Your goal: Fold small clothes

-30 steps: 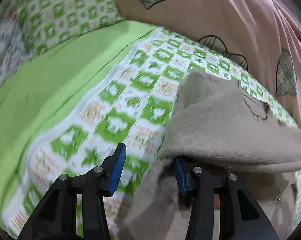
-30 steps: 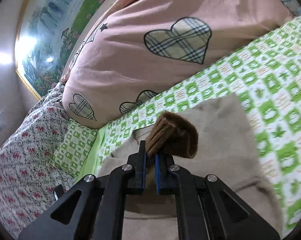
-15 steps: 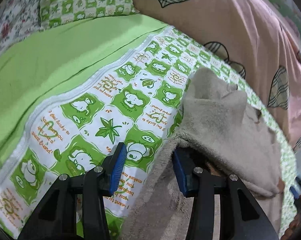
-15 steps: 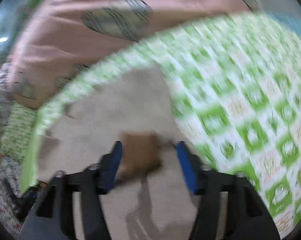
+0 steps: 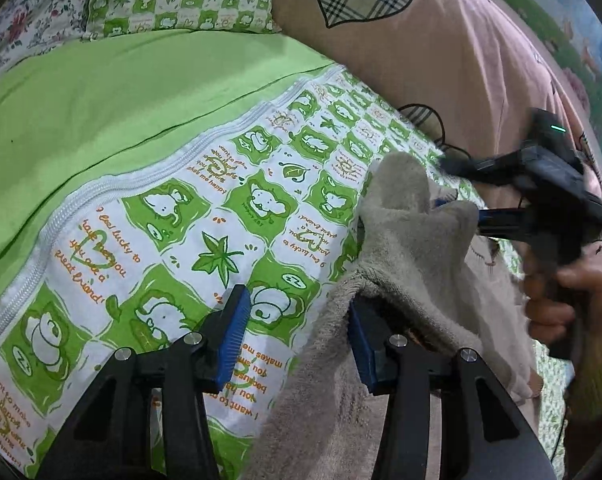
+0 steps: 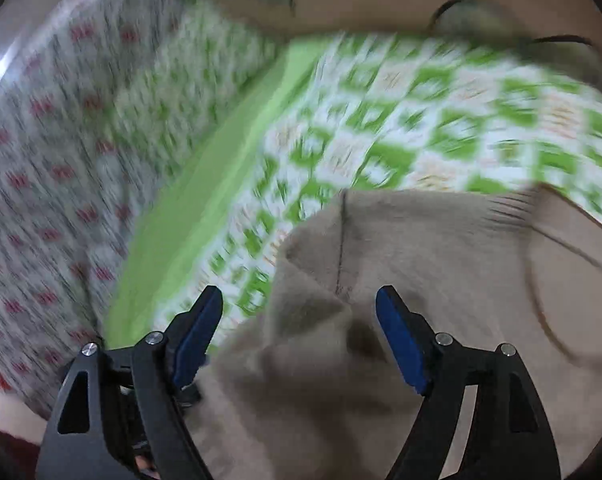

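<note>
Mid-fold: my right gripper [image 6: 299,334], jaws just opening and empty, hovers lower centre over the beige garment [image 6: 421,264]; left gripper [image 5: 297,344], half-wide, pinches nothing; next, regrasp an edge.

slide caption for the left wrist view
Left gripper open beside a beige fleece garment on the green patterned bedsheet; right gripper reaches in.

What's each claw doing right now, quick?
Left claw: open, beige garment draped over one finger, nothing pinched.
Right claw: open, jaws just widened, empty above the garment.
</note>
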`<action>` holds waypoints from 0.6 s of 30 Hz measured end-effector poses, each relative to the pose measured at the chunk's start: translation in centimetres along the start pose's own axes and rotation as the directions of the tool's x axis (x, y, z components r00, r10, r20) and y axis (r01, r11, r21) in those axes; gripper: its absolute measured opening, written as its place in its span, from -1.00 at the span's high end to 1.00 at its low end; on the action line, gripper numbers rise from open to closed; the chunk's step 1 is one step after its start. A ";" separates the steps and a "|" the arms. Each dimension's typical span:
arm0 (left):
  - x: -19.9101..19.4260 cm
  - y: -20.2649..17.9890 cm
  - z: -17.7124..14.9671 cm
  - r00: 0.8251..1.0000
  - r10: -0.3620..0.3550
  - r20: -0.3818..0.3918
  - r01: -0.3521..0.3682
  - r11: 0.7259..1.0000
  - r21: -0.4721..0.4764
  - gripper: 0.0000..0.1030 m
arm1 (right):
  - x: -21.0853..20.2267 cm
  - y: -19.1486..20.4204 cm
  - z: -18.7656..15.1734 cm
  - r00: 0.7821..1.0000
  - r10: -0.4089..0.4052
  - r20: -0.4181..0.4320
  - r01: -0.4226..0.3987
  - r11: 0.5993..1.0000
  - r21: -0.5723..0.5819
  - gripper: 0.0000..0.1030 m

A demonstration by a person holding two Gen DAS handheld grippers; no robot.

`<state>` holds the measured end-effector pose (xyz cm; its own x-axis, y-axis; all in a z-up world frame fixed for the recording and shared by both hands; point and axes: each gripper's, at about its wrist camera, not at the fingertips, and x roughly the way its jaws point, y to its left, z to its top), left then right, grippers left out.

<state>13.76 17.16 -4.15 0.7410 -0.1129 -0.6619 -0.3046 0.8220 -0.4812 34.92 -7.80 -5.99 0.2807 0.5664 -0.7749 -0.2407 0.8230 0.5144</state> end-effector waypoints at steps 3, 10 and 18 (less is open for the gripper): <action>-0.1 0.3 -0.1 1.000 -0.019 0.016 0.019 1.000 -0.014 0.06 | 3.6 0.7 0.0 0.984 0.062 -0.164 -0.072 0.996 -0.056 -0.56; -0.3 1.0 -0.4 0.998 -0.054 0.044 0.056 0.997 -0.048 0.06 | 6.4 0.6 4.0 0.920 0.391 -0.022 -0.387 0.915 0.112 -0.60; -1.0 1.6 -0.4 0.995 -0.073 0.061 0.078 0.993 -0.083 0.06 | 0.5 -3.3 2.3 0.956 0.242 0.163 -0.273 0.939 0.208 -0.60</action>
<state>12.27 18.36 -4.53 0.7963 -0.1383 -0.5888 -0.2947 0.7615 -0.5774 38.00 -10.16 -7.24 0.3619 0.7477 -0.5567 -0.1091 0.6271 0.7713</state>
